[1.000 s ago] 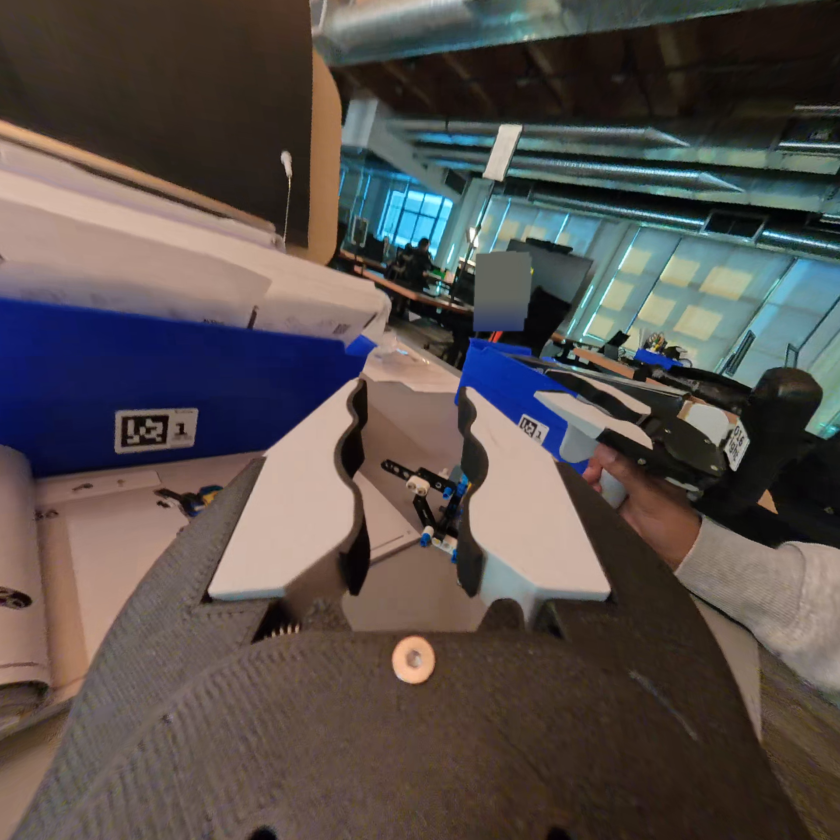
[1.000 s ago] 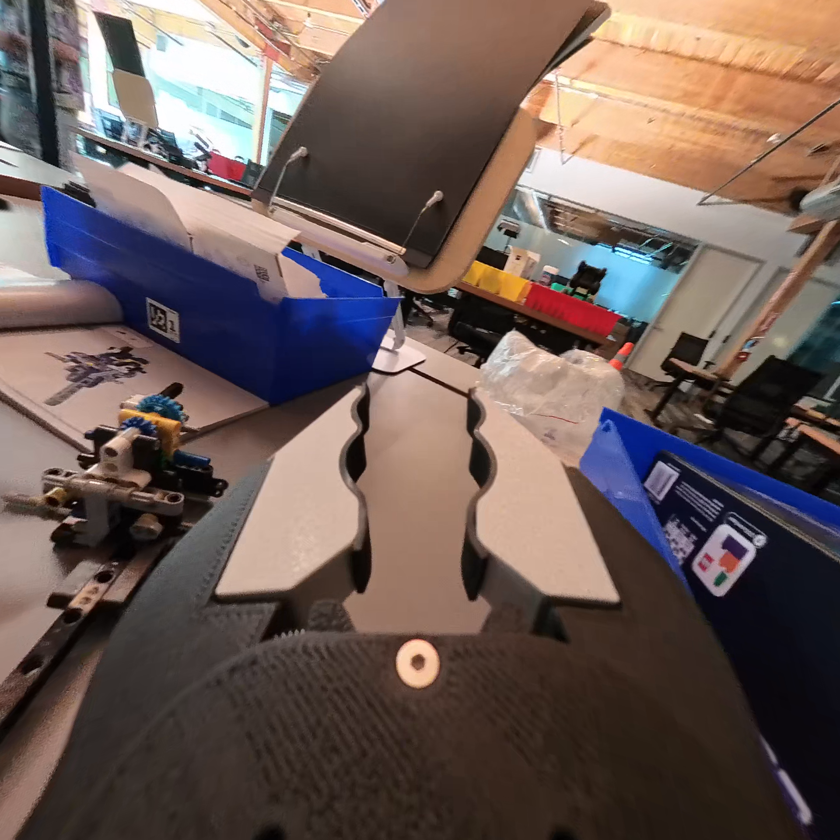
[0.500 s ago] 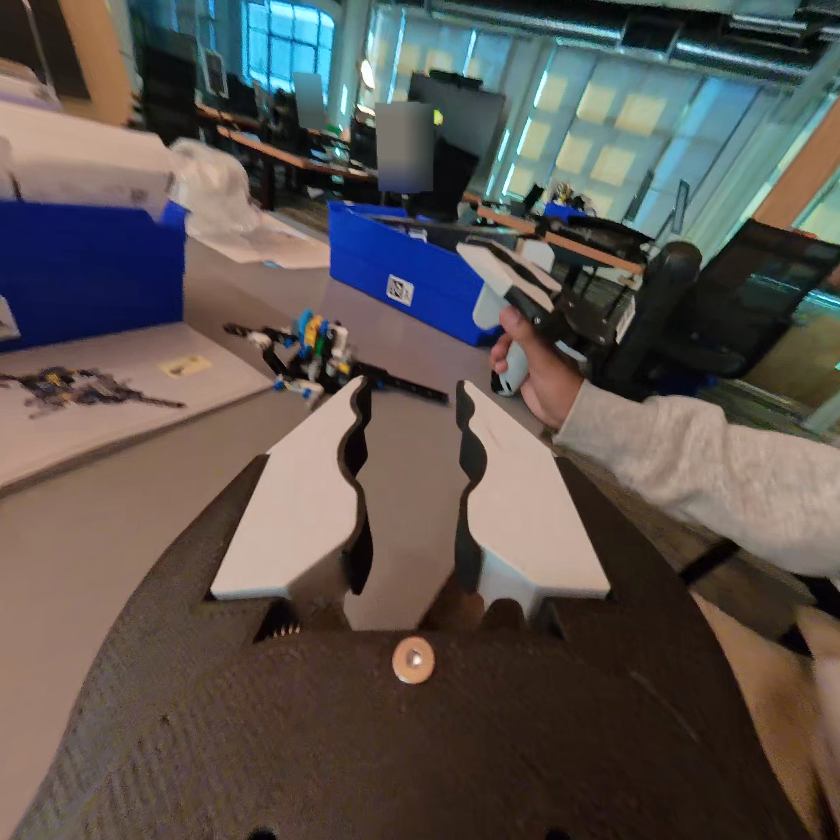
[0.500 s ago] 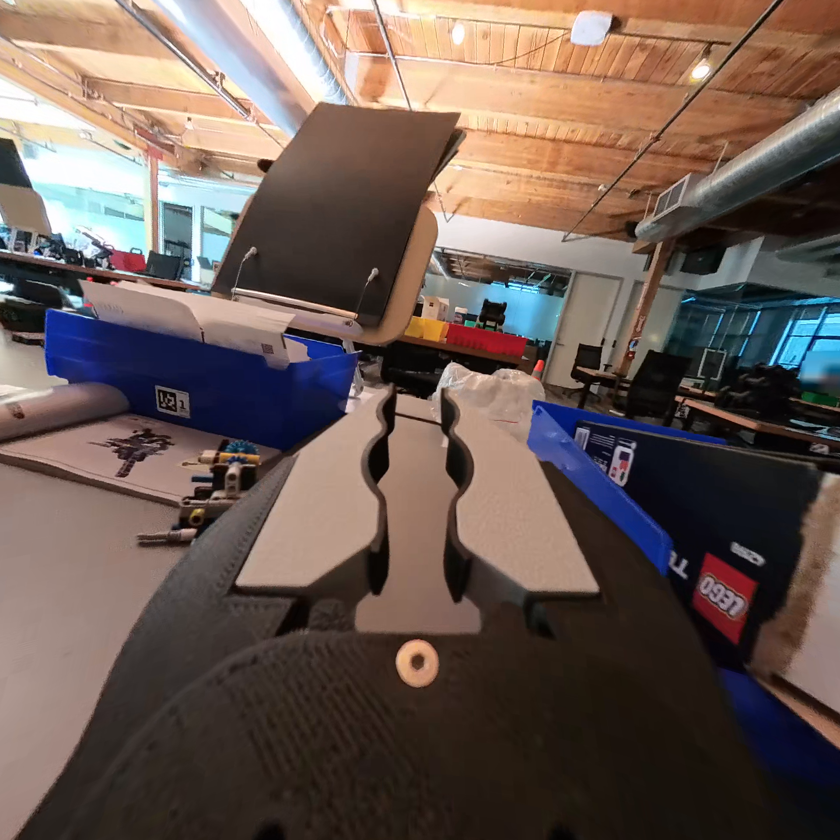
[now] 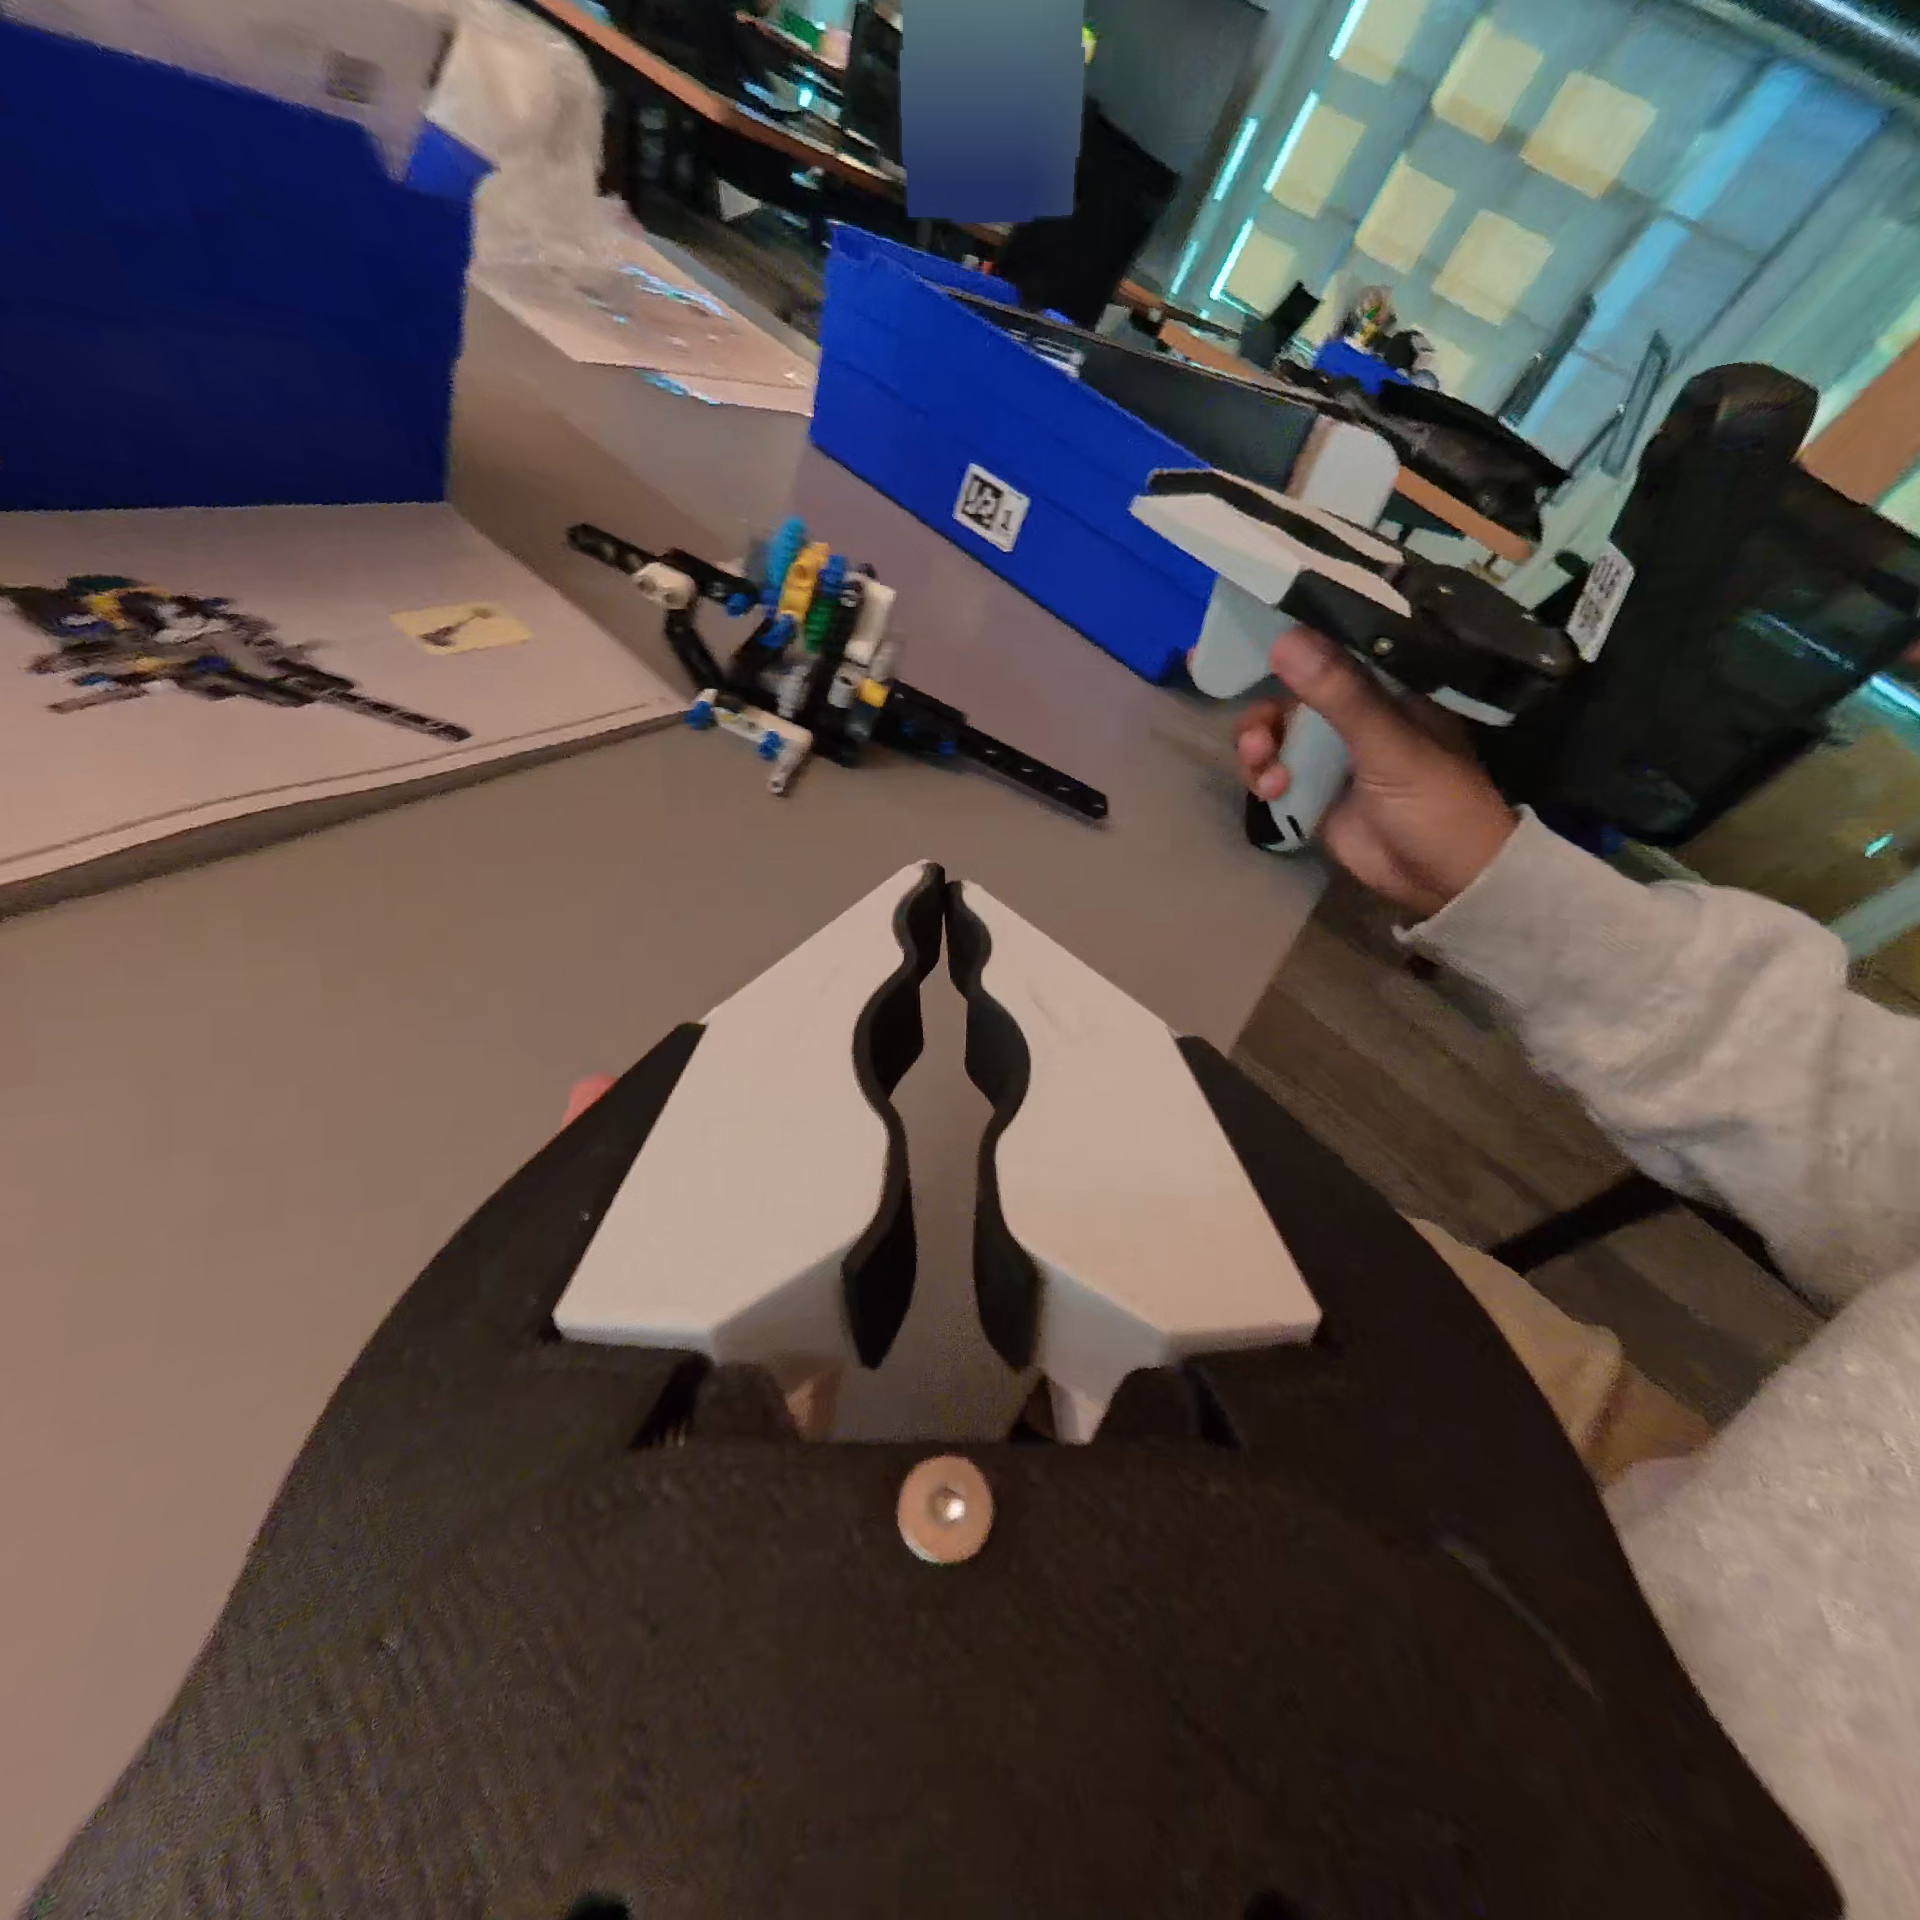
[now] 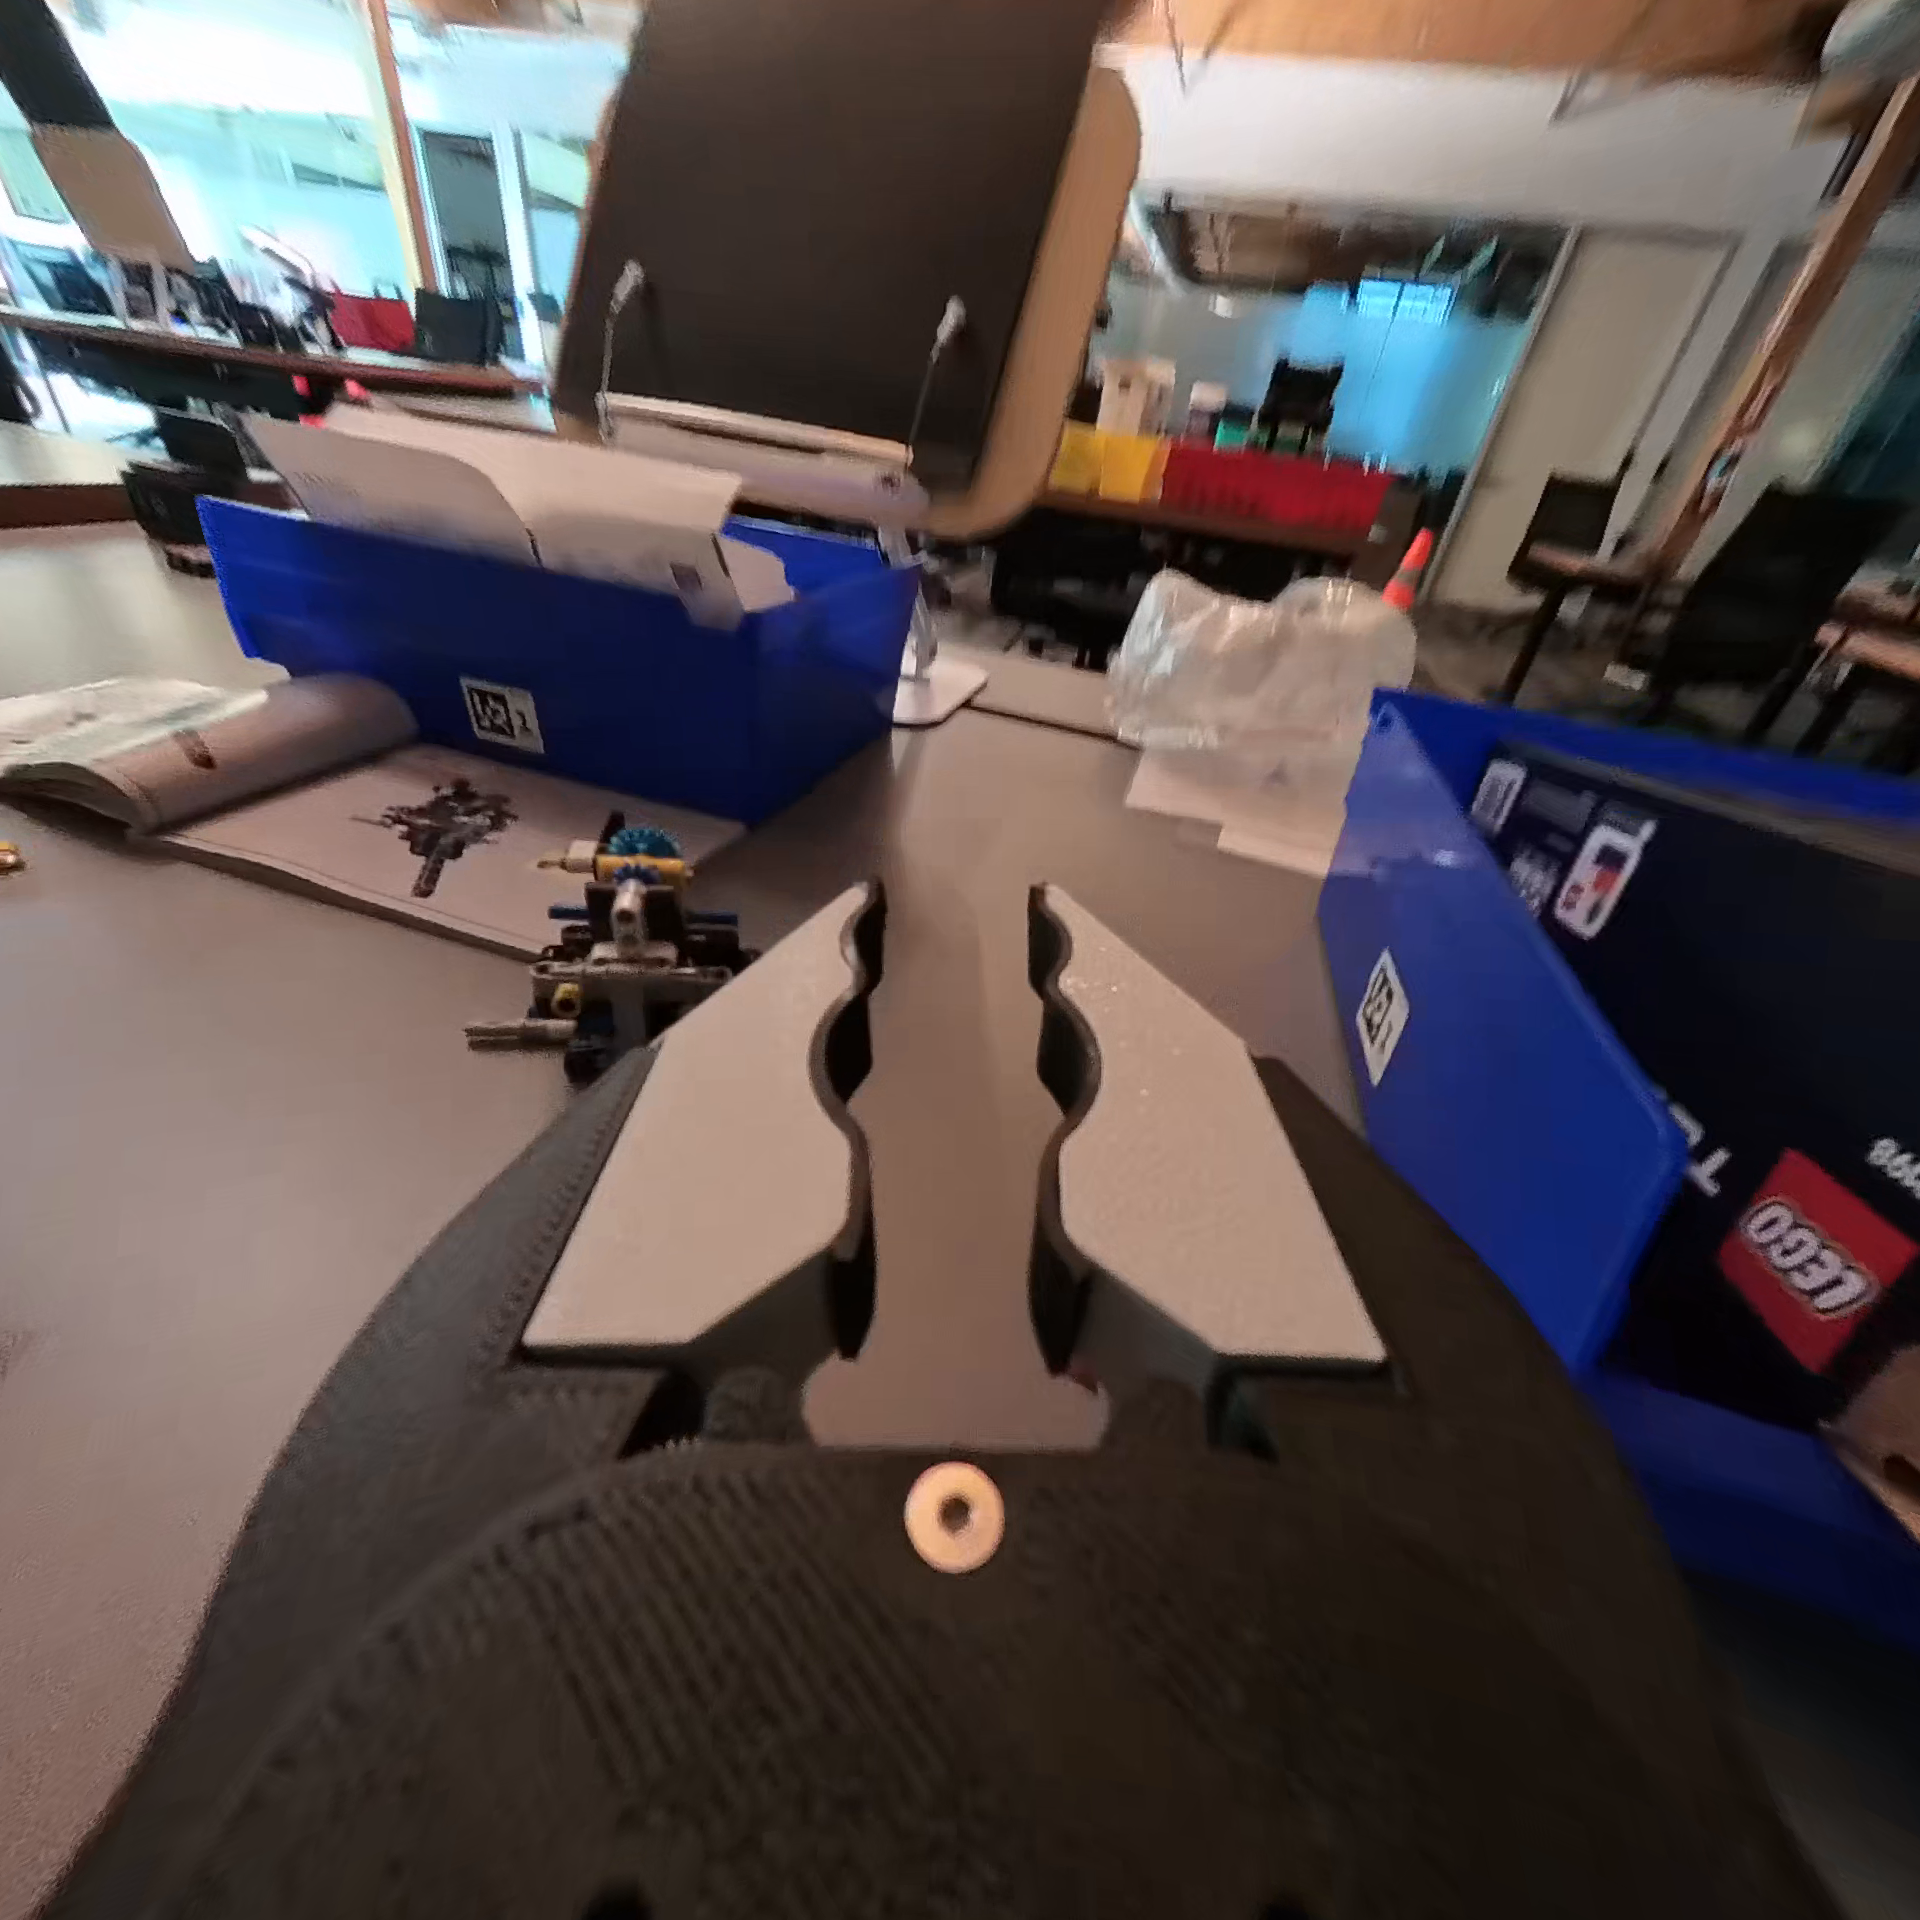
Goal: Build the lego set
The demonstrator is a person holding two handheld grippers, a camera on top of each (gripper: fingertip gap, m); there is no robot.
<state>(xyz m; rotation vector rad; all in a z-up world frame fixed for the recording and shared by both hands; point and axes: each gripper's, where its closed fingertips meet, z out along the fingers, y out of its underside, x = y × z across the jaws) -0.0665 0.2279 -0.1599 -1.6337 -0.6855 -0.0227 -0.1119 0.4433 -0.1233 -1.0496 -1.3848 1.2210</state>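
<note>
A partly built lego model (image 5: pixel 821 665) of black beams with blue, yellow, green and white parts lies on the grey table (image 5: pixel 312 1039), next to an open instruction booklet (image 5: pixel 260 665). It also shows in the right wrist view (image 6: pixel 623 945). My left gripper (image 5: pixel 943 878) is shut and empty, above the table in front of the model. My right gripper (image 6: pixel 956 904) is open and empty, just right of the model. The right gripper also shows in the left wrist view (image 5: pixel 1226 520), held by a hand.
A blue bin (image 6: pixel 582 675) with white papers stands behind the booklet (image 6: pixel 343 821). A second blue bin (image 6: pixel 1507 1039) holding the dark set box stands at the right. A crumpled clear bag (image 6: pixel 1247 655) and a black stand (image 6: pixel 831 239) are at the back. My hands' fingertips stand some 25 centimeters from each other.
My left gripper has closed from open to shut and pulled back from the model. My right gripper has opened wider and tipped down towards the table.
</note>
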